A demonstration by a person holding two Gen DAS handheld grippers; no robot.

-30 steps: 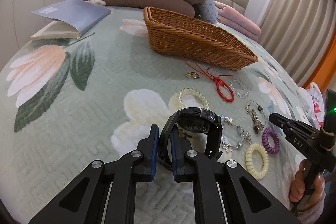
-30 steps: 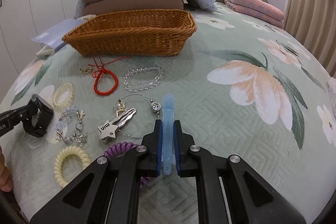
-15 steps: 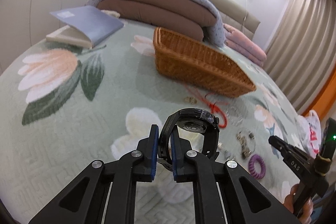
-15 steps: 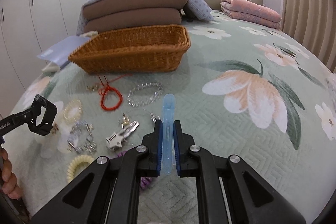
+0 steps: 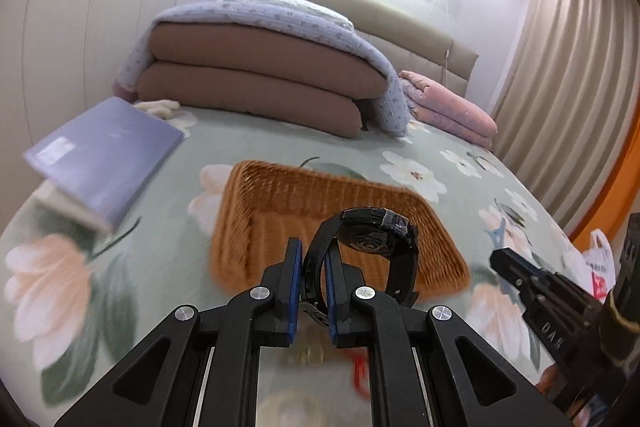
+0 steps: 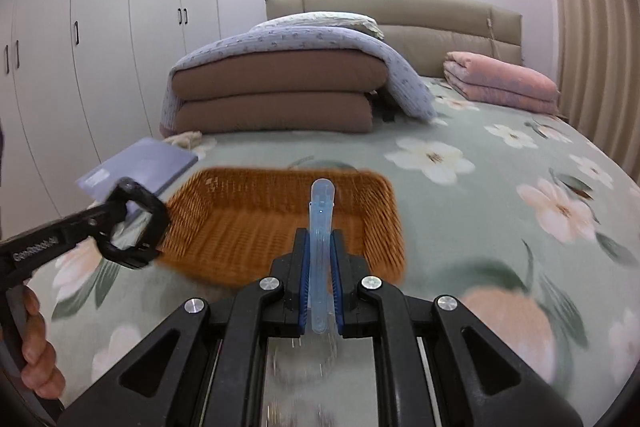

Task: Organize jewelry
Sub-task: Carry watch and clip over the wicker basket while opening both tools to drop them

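Watch (image 5: 376,239) strap sits clamped between the blue pads of my left gripper (image 5: 311,291), the black case held up in front of the wicker basket (image 5: 280,203) (its weave smeared by blur). My right gripper (image 6: 320,287) is clenched on a pale blue clip (image 6: 322,227), which stands upright from the jaws with its rounded tip over the basket (image 6: 248,219). Each camera catches the other tool: my left view shows the right gripper (image 5: 520,277) poking in from the lower right edge, tip only, its clip hidden from that side; my right view shows the left gripper (image 6: 108,225) reaching in from the left with the watch (image 6: 136,223) seen edge-on as a dark loop just beside the basket's near left corner, plus the fingers of my left hand (image 6: 34,343) wrapped on the handle. Only the left view gives a blurred red smudge (image 5: 360,371) low between the gripper arms; only the right view gives a faint clear beaded ring (image 6: 300,367) in the same low spot, both too blurred to name surely. A blue book (image 5: 108,155) lies left of the basket on the floral bedspread (image 5: 440,155), with folded brown quilts (image 5: 248,83) and a pink blanket (image 5: 444,107) behind.
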